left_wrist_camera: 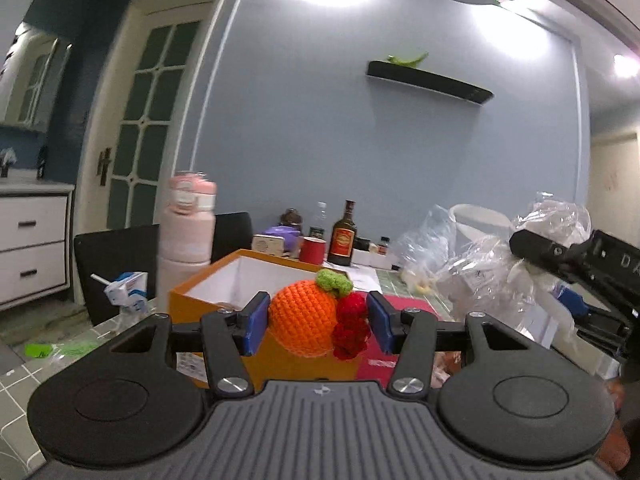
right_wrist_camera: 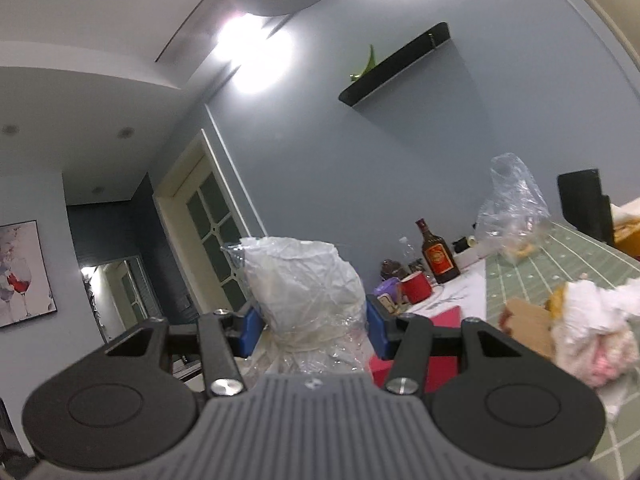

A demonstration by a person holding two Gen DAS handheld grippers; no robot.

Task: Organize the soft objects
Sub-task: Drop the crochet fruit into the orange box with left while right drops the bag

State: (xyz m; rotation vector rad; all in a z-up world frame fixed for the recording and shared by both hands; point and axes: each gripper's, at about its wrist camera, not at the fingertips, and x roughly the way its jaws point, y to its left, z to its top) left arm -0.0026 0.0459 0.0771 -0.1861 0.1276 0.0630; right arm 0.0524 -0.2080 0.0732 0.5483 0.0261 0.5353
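1. The left gripper [left_wrist_camera: 318, 322] points nearly level across a cluttered desk [left_wrist_camera: 24, 376] covered in a green tiled cloth. Its two blue pads press on a crocheted toy held between them, lifted above the desk.
2. The crocheted toy [left_wrist_camera: 304, 322] is an orange ball with a green leaf on top and a cluster of red berries on its right side. The left pad touches the orange ball; the right pad touches the red berries.
3. Just behind the toy stands an open orange box [left_wrist_camera: 208, 292] with a white inside.
4. Left of the box stand a pink flask [left_wrist_camera: 188, 232] and a small drink carton [left_wrist_camera: 128, 292] with a straw.
5. Farther back on the desk are a dark bottle [left_wrist_camera: 343, 236] with a red label and a red mug [left_wrist_camera: 313, 250].
6. The right gripper [right_wrist_camera: 312, 330] tilts slightly upward. Its blue pads are closed on a crumpled clear plastic bag [right_wrist_camera: 304, 280], which bulges up between them.
7. In the left wrist view, the right gripper shows at the right edge, black, with the crinkled plastic bag around its tip.
8. In the right wrist view, another clear bag [right_wrist_camera: 514, 208] sits on the desk at the back right, and a soft white and pink bundle [right_wrist_camera: 596, 340] lies at the near right.
9. A black wall shelf [left_wrist_camera: 430, 82] hangs on the blue wall behind.
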